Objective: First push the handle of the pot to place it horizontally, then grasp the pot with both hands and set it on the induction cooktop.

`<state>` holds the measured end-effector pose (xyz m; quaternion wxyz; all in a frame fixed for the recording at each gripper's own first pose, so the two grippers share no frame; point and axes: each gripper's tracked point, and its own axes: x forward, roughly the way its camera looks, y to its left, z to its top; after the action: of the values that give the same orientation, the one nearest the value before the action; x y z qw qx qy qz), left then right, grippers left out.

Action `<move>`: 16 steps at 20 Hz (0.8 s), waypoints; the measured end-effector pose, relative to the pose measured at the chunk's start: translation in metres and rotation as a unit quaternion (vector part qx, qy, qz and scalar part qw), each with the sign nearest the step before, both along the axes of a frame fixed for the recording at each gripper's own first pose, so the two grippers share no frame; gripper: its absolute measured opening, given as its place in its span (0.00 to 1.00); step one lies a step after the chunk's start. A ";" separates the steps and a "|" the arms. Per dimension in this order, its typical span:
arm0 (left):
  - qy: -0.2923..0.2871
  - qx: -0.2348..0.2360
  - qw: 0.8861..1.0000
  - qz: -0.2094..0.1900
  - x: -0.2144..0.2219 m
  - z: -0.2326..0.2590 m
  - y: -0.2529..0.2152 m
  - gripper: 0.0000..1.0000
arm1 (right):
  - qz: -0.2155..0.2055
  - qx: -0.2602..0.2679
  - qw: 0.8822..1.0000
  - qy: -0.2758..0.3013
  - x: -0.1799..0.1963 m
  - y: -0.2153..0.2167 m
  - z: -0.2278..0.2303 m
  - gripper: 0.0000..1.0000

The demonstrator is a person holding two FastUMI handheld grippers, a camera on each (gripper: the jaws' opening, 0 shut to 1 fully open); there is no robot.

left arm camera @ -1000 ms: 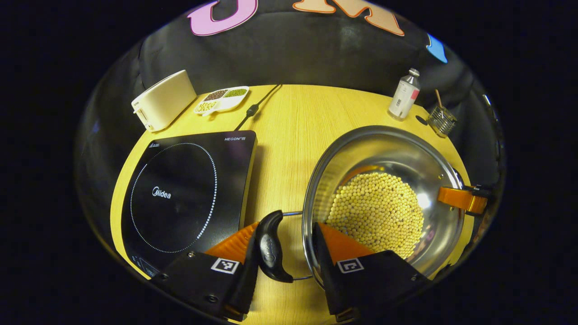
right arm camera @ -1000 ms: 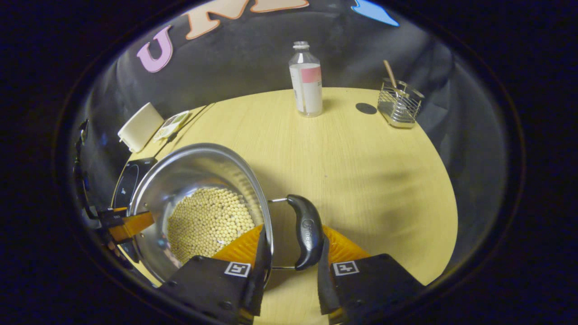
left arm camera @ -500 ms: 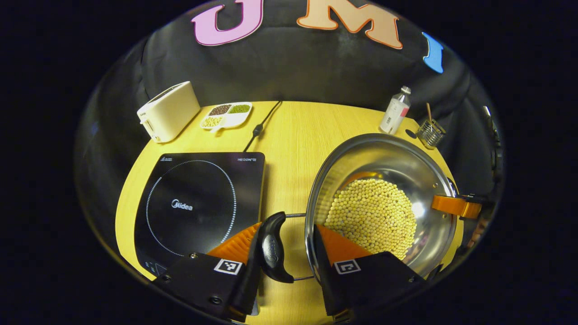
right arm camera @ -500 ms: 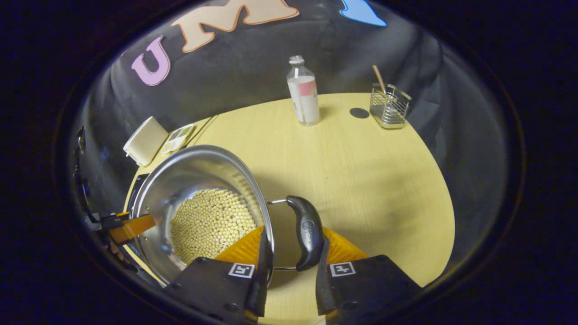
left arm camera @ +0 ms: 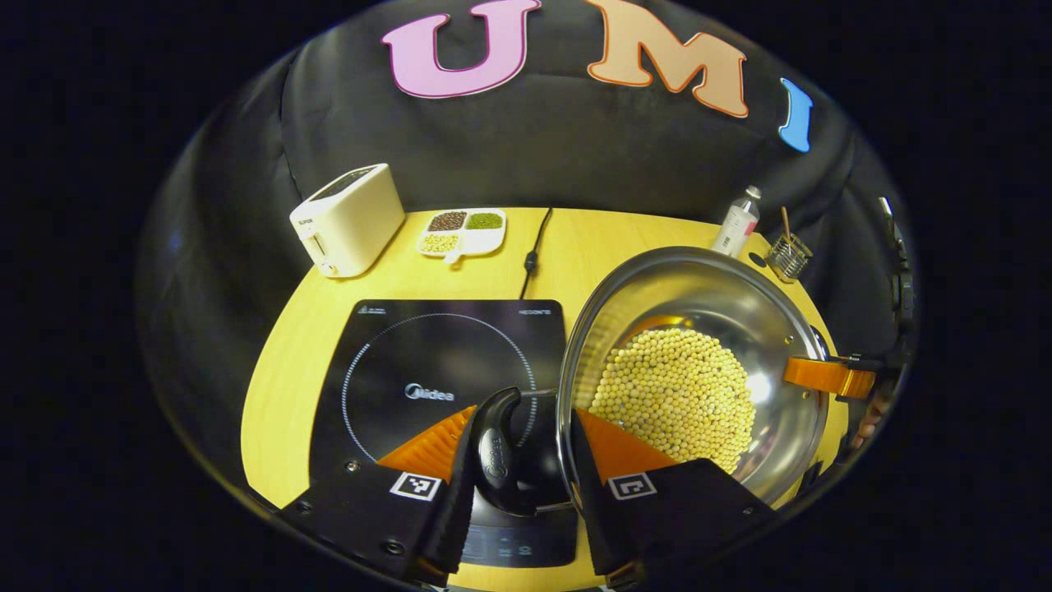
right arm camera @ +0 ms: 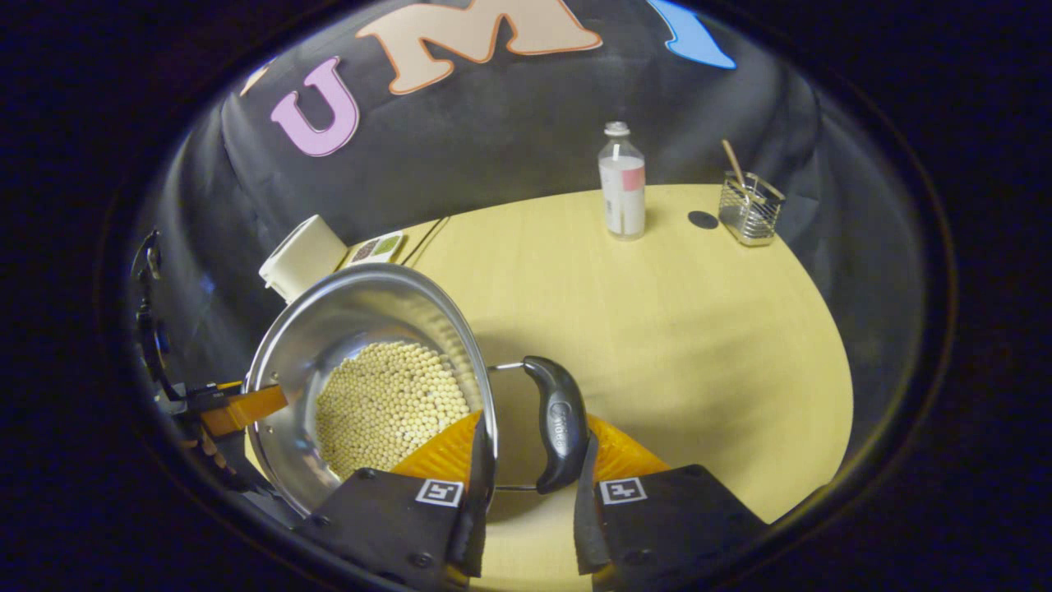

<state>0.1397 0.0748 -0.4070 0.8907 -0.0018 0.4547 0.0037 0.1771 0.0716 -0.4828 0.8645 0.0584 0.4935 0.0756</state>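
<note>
Pot [left arm camera: 699, 329], beans inside: gripped by both claws, one finger inside the rim, one outside each handle. Left claw [left arm camera: 519, 440], right claw [right arm camera: 526, 448]. Cooktop [left arm camera: 427, 353] beneath left claw

This is a mock kitchen set up in a recording booth: black cloth hangs behind a round wooden table [left arm camera: 575, 247]. On the table sit an induction cooktop [left arm camera: 394, 362], a white toaster [left arm camera: 348, 219] at upper left, a divided dish of beans [left arm camera: 460, 232], a bottle [right arm camera: 622, 182] and a wire utensil holder [right arm camera: 750, 215].
</note>
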 end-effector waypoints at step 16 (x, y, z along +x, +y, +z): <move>0.006 -0.042 0.995 -0.086 0.045 -0.032 0.183 0.60 | -0.074 -0.054 0.995 0.031 -0.024 0.196 -0.023 0.45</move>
<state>0.1851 0.2573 -0.4392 0.8840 0.0002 0.4584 -0.0924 0.1534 0.2672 -0.5056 0.8539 0.0507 0.5177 -0.0173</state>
